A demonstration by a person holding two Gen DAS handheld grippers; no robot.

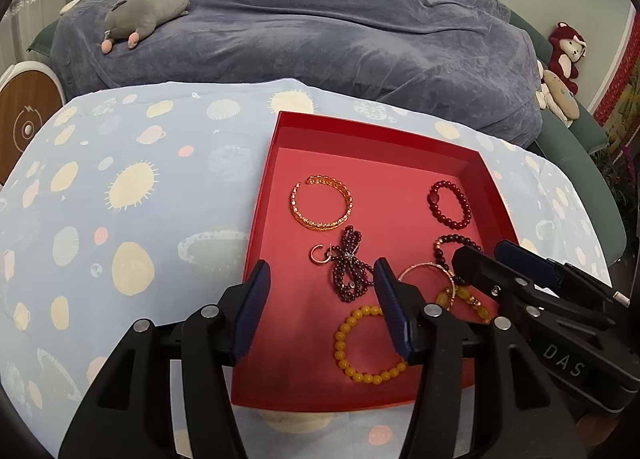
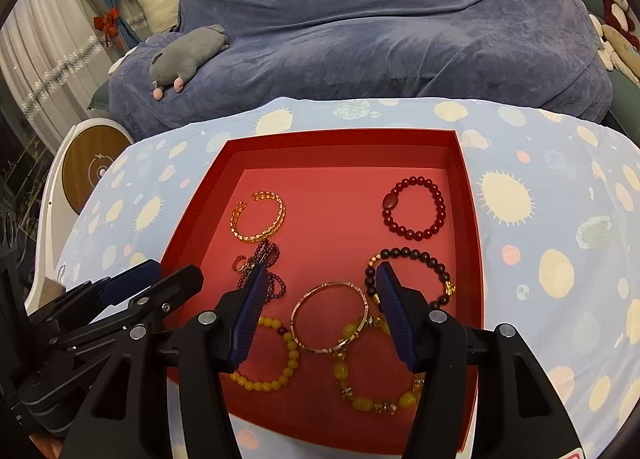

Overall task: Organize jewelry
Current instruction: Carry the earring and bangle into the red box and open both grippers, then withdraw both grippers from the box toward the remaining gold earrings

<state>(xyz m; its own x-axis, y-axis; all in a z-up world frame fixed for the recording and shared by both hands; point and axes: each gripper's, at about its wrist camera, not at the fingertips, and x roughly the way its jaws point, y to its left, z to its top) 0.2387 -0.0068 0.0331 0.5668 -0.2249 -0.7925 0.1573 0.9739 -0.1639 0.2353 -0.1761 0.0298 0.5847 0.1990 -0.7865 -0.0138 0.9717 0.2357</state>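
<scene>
A red box (image 1: 360, 131) (image 2: 340, 151) lies on the cloth and holds the jewelry. In it are a gold cuff (image 1: 320, 225) (image 2: 256, 237), a red bead bracelet (image 1: 464, 203) (image 2: 440, 203), a dark bead bracelet (image 2: 420, 255), a garnet strand (image 1: 348, 271) with a small ring (image 1: 313, 255) beside it, a thin bangle (image 2: 320, 350), a yellow bead bracelet (image 1: 340, 343) (image 2: 292, 355) and a chunky yellow bracelet (image 2: 362, 403). My left gripper (image 1: 322, 271) (image 2: 172, 273) hangs open over the box's left side, nothing between its pads. My right gripper (image 2: 322, 271) (image 1: 486, 253) is open above the thin bangle.
The table wears a light-blue cloth with planets (image 1: 120, 219). Behind it a sofa under a blue-grey blanket (image 1: 320, 19) carries a grey plush toy (image 1: 148, 15). A round white and wood device (image 1: 24, 123) stands at the left; more plush toys (image 1: 564, 55) sit far right.
</scene>
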